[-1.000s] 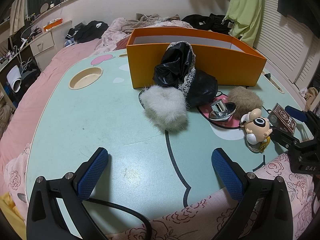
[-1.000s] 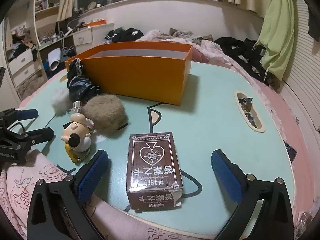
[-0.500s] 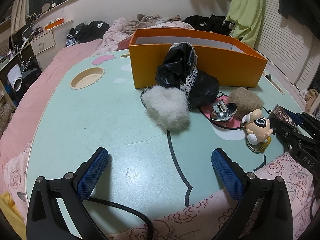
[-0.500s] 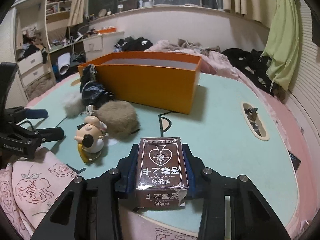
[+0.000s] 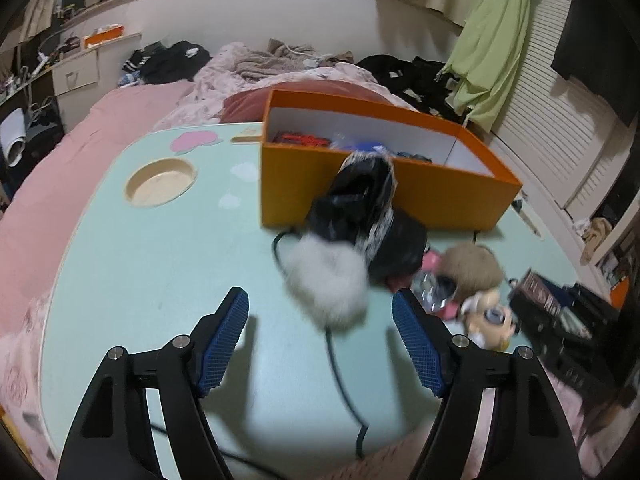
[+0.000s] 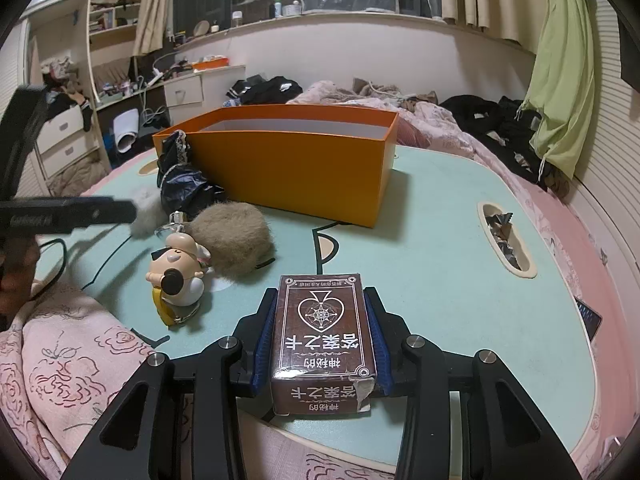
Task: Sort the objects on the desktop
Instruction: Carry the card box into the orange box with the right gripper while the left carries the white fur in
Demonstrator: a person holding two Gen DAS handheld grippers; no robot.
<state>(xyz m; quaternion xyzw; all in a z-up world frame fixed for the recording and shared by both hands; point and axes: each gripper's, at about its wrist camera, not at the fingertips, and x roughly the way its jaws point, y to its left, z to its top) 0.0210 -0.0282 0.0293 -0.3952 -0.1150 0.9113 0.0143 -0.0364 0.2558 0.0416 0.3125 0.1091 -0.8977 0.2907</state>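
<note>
My right gripper [image 6: 320,328] is shut on a brown card box [image 6: 322,332] with a spade emblem, held just above the mint-green table [image 6: 432,264]. The left gripper [image 5: 320,328] hangs over the table with its jaws closing and nothing between them; a white fluffy pom-pom [image 5: 326,284] lies just beyond its blue pads. Behind it a black lace-trimmed bag [image 5: 368,216] leans on the orange box [image 5: 380,184], which holds several small items. A brown pom-pom [image 6: 230,236] and a cartoon figurine [image 6: 176,272] lie left of the card box.
A round cup recess [image 5: 160,186] sits at the table's far left, and a slot [image 6: 506,236] with foil wrappers at its right. A black cable [image 5: 344,384] runs across the near table. Pink floral bedding [image 6: 68,364] borders the front edge. The left gripper [image 6: 68,212] enters the right wrist view from the left.
The left gripper rose and moved forward towards the white pom-pom, and its jaws have narrowed. The right gripper closed on the card box and has lifted it slightly.
</note>
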